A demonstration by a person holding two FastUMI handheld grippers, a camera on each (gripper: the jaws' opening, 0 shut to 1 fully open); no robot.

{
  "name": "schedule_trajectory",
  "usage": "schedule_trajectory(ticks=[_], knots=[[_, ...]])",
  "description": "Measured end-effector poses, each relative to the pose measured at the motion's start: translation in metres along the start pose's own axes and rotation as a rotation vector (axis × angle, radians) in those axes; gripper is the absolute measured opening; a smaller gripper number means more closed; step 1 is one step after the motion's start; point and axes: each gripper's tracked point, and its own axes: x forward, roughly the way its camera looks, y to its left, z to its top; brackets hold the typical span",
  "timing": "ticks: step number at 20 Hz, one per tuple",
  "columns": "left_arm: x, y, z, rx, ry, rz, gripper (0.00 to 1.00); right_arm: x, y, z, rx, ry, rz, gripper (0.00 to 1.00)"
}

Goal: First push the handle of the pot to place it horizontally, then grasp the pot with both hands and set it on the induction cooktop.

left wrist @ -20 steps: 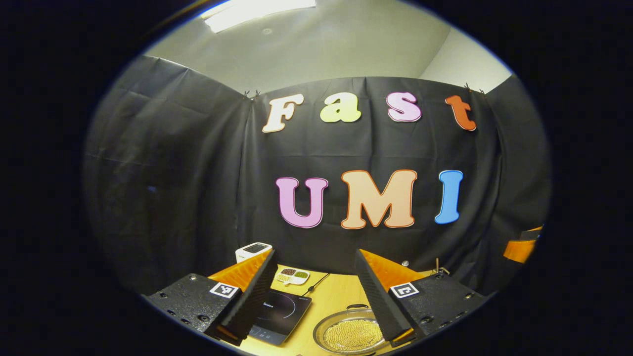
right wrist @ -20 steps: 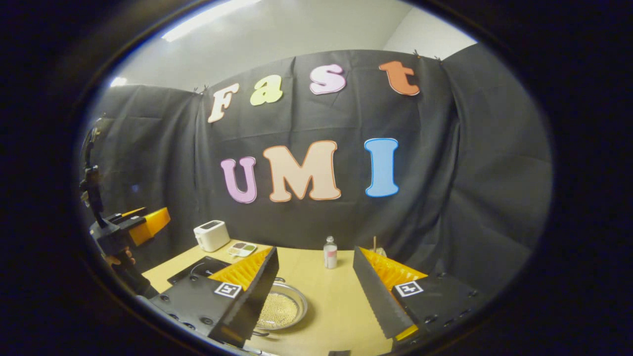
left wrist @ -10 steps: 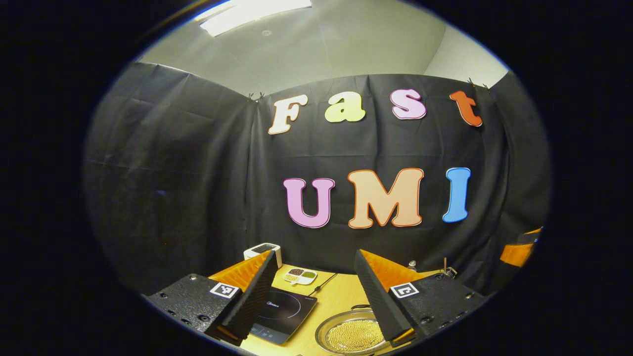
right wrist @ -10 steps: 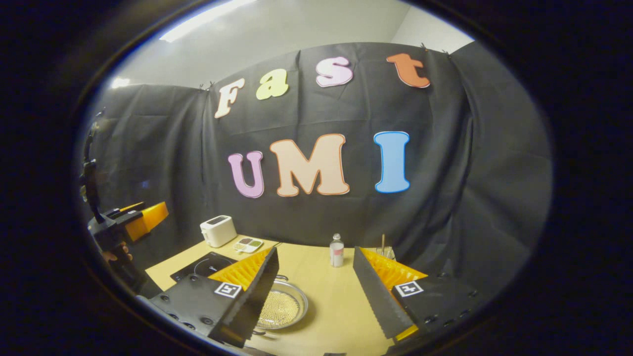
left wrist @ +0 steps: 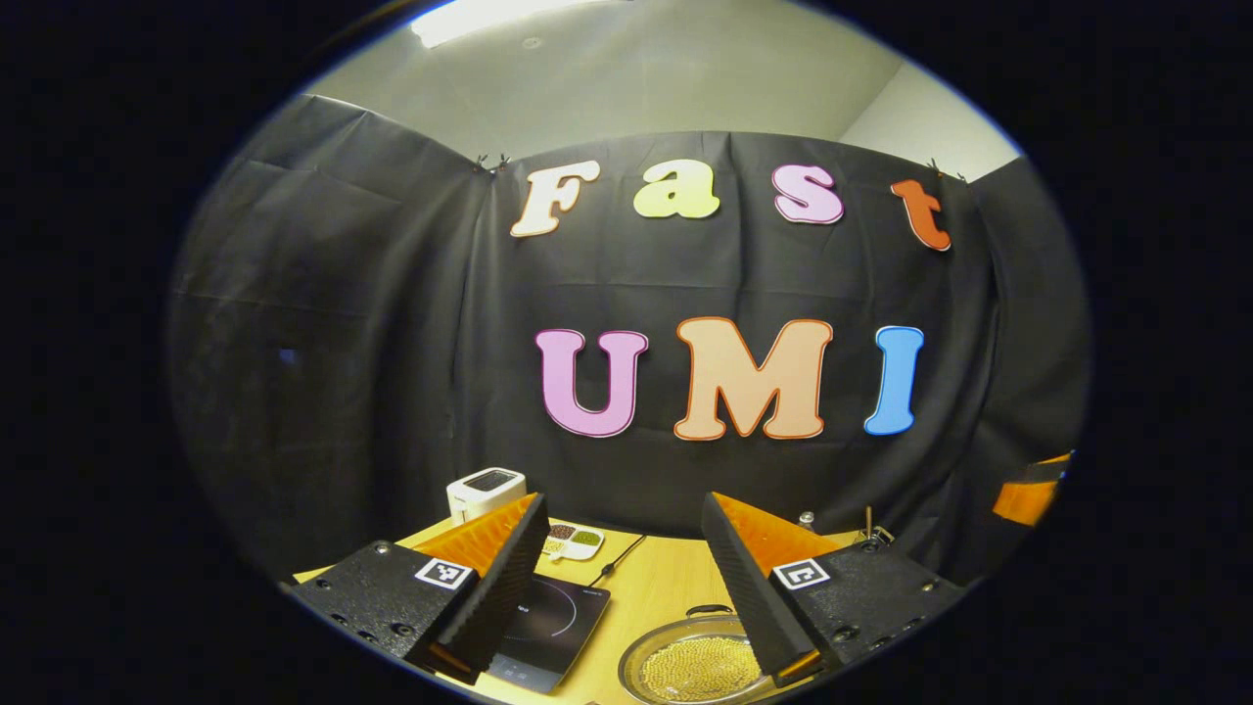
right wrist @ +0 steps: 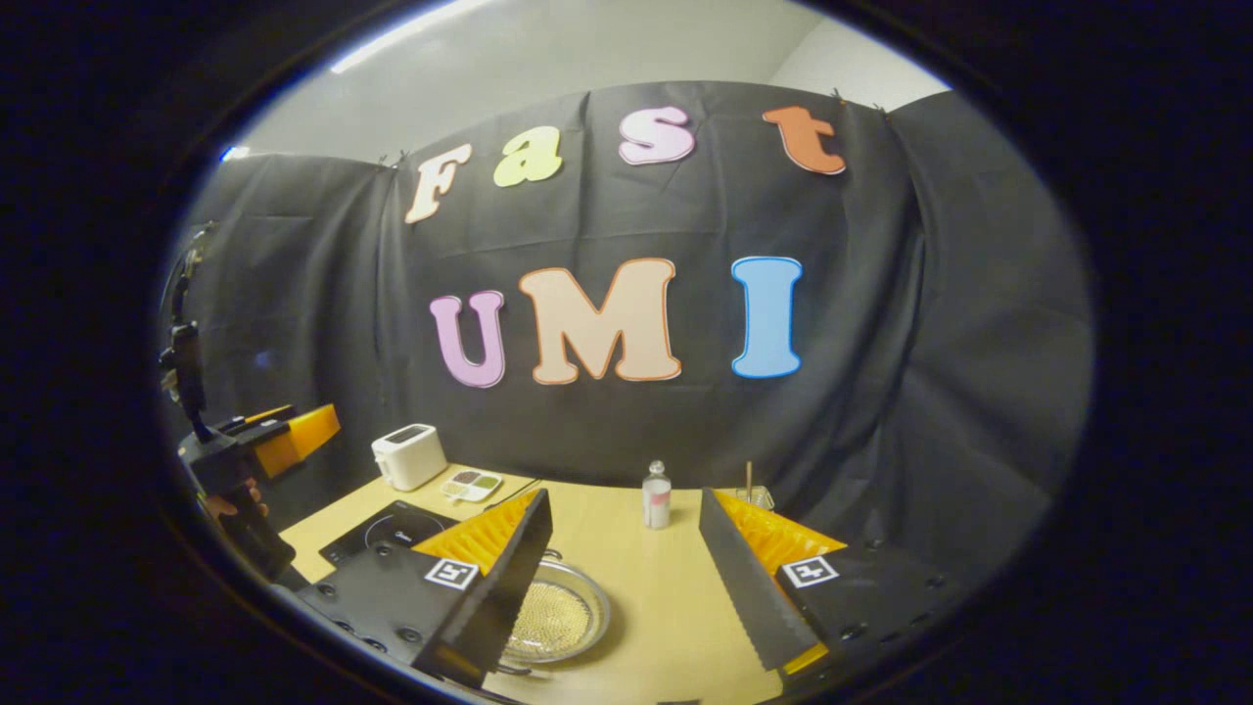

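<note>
Left gripper view looks across a wooden table (left wrist: 666,587) toward the booth's black cloth wall. The left gripper (left wrist: 626,587) hangs above the near edge with its fingers (left wrist: 509,578) spread wide apart and nothing between them. Below and between them lies the pot (left wrist: 690,668), a shallow metal vessel filled with small yellowish beads, resting on the table just right of the induction cooktop (left wrist: 548,632), a flat black slab with a cable running back from it. A dark handle shows at the pot's far rim. Behind the cooktop sit a white toaster (left wrist: 485,490) and a small white divided dish (left wrist: 573,540) of coloured grains.

Right gripper view has the right gripper (right wrist: 626,587) held above the table too, its fingers equally wide apart and empty. The pot (right wrist: 558,619) sits partly behind its left finger, apart from the cooktop (right wrist: 392,524) farther left. A small bottle (right wrist: 656,497) stands near the wall. At the left edge a hand (right wrist: 230,504) holds the other gripper aloft.
</note>
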Motion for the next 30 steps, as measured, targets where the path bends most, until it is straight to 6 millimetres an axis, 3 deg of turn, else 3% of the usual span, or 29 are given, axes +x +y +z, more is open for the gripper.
schedule_trajectory(ticks=[1,2,4,9,13,14,16,17,18,22,25,26,30], knots=[[0.005,0.007,-0.005,0.006,0.002,-0.017,0.93,0.000,0.005,-0.005,0.009,-0.006,-0.026,0.93],[0.009,0.016,-0.011,0.011,0.010,-0.027,0.96,0.000,0.010,-0.012,0.015,-0.003,-0.052,0.93],[0.015,0.036,-0.021,0.008,0.021,-0.040,0.92,0.000,0.023,-0.035,0.025,0.024,-0.087,0.93],[0.024,0.084,-0.033,-0.023,0.022,-0.031,0.96,-0.001,0.074,-0.119,0.127,0.212,-0.074,0.93],[0.019,0.116,-0.042,0.005,0.044,0.004,0.92,-0.011,0.119,-0.191,0.182,0.425,0.006,0.35],[0.018,0.122,-0.045,0.009,0.052,0.012,0.96,-0.013,0.127,-0.203,0.184,0.468,0.019,0.20],[0.014,0.133,-0.048,0.015,0.059,0.029,0.92,-0.018,0.140,-0.225,0.183,0.546,0.054,0.01],[0.013,0.138,-0.049,0.015,0.063,0.040,0.96,-0.022,0.149,-0.236,0.185,0.591,0.084,0.07],[0.012,0.142,-0.051,0.012,0.066,0.049,0.92,-0.025,0.157,-0.244,0.185,0.632,0.113,0.00],[0.010,0.153,-0.053,0.003,0.069,0.085,0.96,-0.040,0.188,-0.291,0.198,0.831,0.229,0.00],[0.009,0.157,-0.051,0.011,0.065,0.100,0.92,-0.049,0.193,-0.322,0.211,0.982,0.265,0.02],[0.008,0.157,-0.049,0.017,0.061,0.101,0.96,-0.050,0.193,-0.329,0.223,1.024,0.272,0.04],[0.005,0.161,-0.044,0.054,0.050,0.112,0.92,-0.051,0.209,-0.352,0.305,1.160,0.310,0.05]])
